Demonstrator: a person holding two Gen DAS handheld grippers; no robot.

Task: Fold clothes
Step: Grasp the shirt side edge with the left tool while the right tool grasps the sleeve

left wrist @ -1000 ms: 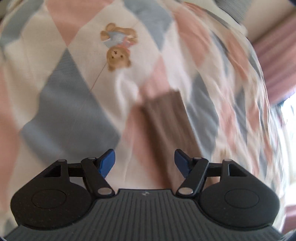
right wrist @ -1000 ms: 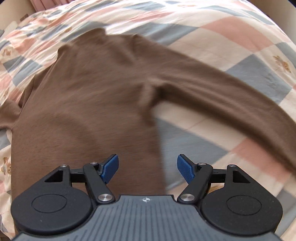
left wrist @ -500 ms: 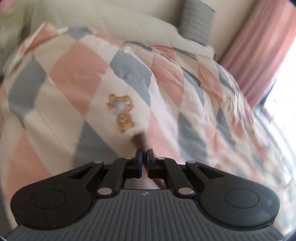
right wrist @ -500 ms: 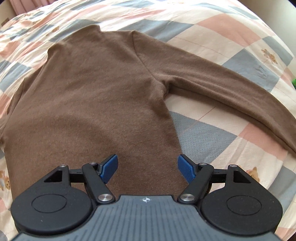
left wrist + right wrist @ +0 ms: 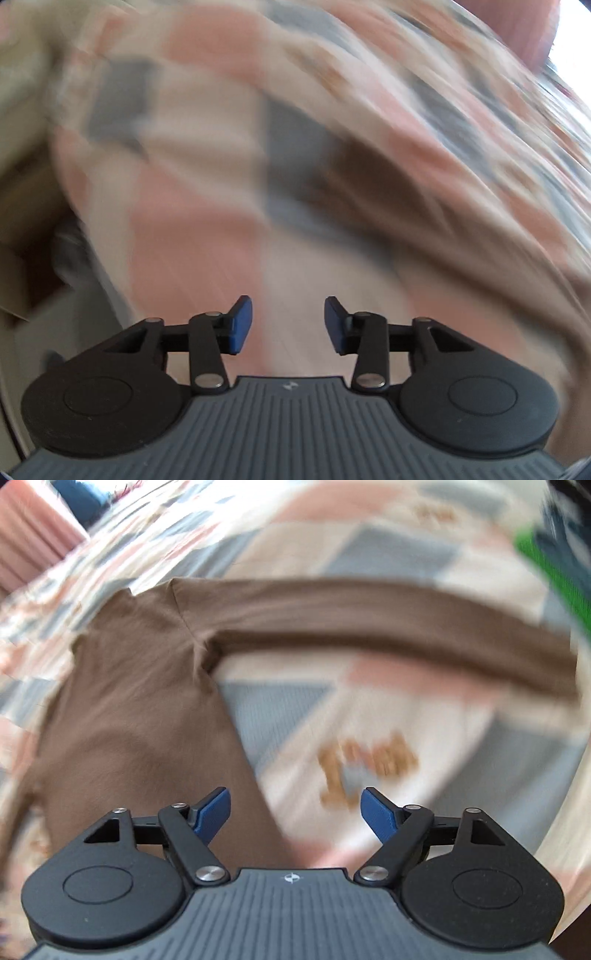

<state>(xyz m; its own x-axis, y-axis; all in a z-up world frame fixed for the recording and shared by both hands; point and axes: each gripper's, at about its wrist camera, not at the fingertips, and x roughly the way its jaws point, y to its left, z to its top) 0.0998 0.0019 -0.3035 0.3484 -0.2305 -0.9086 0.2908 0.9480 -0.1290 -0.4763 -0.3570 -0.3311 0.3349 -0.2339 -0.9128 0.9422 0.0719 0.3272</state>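
The left gripper [image 5: 288,325] gapes empty above the blurred quilt [image 5: 207,221]. The right gripper [image 5: 295,812], also spread wide, holds nothing; the brown sweater [image 5: 140,701] lies at ten o'clock.

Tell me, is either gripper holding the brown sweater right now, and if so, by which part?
Neither. The left gripper and the right gripper are both open, with nothing between their fingers; the brown sweater lies on the quilt.

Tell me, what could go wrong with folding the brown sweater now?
Both views are blurred, so aim may be poor. The right hand-held gripper, open, sits over the brown sweater's side edge; closing there might also pinch the checked quilt. The long sleeve lies stretched sideways and could drag or bunch. The left hand-held gripper, open, holds nothing.
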